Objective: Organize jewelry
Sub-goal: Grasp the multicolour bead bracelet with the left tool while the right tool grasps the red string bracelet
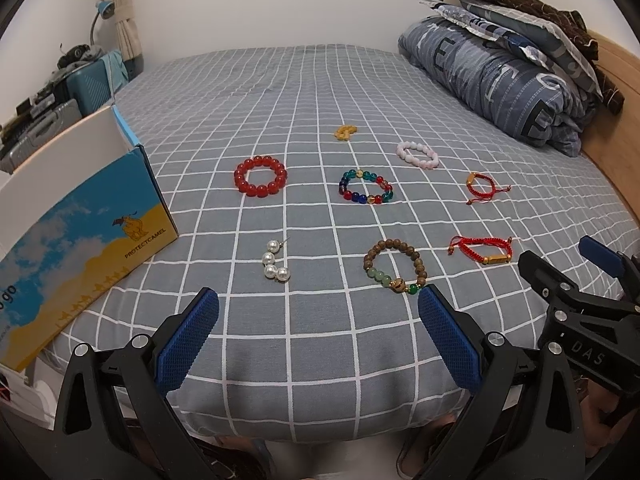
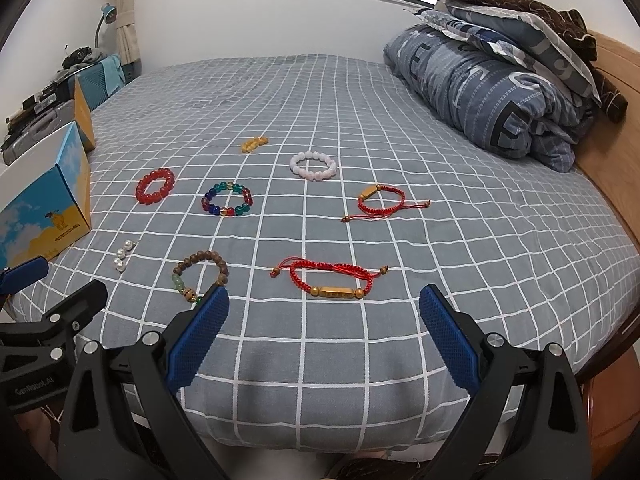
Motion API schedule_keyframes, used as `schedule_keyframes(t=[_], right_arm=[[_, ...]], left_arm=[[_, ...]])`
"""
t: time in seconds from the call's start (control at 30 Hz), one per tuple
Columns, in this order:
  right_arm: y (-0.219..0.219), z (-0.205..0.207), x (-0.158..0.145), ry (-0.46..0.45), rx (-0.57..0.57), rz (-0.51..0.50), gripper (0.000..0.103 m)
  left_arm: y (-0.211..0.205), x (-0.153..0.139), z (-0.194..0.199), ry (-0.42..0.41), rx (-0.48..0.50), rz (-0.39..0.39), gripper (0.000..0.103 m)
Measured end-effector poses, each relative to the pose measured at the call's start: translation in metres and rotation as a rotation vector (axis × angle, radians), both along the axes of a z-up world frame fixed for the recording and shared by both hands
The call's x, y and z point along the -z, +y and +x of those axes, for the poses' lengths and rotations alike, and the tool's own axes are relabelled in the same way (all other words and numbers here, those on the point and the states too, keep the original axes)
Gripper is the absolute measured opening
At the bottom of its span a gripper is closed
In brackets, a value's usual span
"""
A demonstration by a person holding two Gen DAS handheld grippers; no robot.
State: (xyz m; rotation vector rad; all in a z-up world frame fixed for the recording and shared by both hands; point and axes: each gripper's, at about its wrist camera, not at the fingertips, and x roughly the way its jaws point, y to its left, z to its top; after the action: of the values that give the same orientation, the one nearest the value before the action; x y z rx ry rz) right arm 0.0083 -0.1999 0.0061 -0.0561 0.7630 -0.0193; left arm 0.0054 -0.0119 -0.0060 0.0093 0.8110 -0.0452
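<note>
Both tools, the left gripper (image 1: 318,328) and the right gripper (image 2: 324,326), hover with jaws spread wide and empty over the near edge of the grey white-checked bedspread (image 1: 320,360), where the jewelry lies scattered near an open blue-and-yellow cardboard box (image 1: 92,240). Nearest lie the brown wooden-bead bracelet with green stones (image 1: 394,266), the white pearl earrings (image 1: 275,266) and the red braided cord bracelet with a gold bar (image 2: 334,280). Judged light, the rigid beads may roll between pads, so pinching across one side of a ring seems best; the limp cord suits a grip at its bar.

red bracelet (image 1: 260,176): glossy beads | bed sheet (image 1: 320,360): matt cloth
</note>
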Motion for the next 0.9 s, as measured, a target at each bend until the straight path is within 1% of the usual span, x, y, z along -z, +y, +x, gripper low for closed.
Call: schedule_keyframes(t=[0.13, 0.23, 0.33, 0.4, 0.47, 0.57, 0.67, 0.77, 0.83, 0.9], right_arm=[[-0.002, 0.003, -0.007, -0.006, 0.001, 0.005, 0.092], [-0.008, 0.011, -0.020, -0.020, 0.017, 0.013, 0.092], [-0.017, 0.025, -0.037, -0.037, 0.036, 0.018, 0.092], [-0.023, 0.036, -0.044, -0.047, 0.053, 0.017, 0.092], [-0.031, 0.053, -0.048, -0.038, 0.072, 0.019, 0.092], [-0.038, 0.076, -0.046, -0.014, 0.083, 0.014, 0.092], [-0.049, 0.112, -0.040, 0.028, 0.101, 0.022, 0.092], [-0.058, 0.146, -0.027, 0.077, 0.113, 0.031, 0.092], [-0.061, 0.168, -0.016, 0.115, 0.110, 0.034, 0.092], [-0.065, 0.190, -0.001, 0.160, 0.109, 0.028, 0.092]], left_arm=[[0.003, -0.005, 0.006, 0.002, -0.014, -0.004, 0.097], [0.004, -0.016, 0.018, -0.003, -0.020, -0.011, 0.097], [0.004, -0.028, 0.034, -0.013, -0.028, -0.007, 0.097], [0.003, -0.034, 0.046, -0.010, -0.025, -0.010, 0.097], [-0.002, -0.040, 0.059, -0.014, -0.011, -0.002, 0.097], [-0.013, -0.046, 0.085, -0.013, 0.013, 0.013, 0.097], [-0.021, -0.043, 0.110, 0.003, 0.026, 0.012, 0.097], [-0.032, -0.032, 0.140, 0.042, 0.046, 0.013, 0.097], [-0.039, -0.020, 0.163, 0.085, 0.076, -0.001, 0.097], [-0.042, -0.010, 0.179, 0.119, 0.085, -0.007, 0.097]])
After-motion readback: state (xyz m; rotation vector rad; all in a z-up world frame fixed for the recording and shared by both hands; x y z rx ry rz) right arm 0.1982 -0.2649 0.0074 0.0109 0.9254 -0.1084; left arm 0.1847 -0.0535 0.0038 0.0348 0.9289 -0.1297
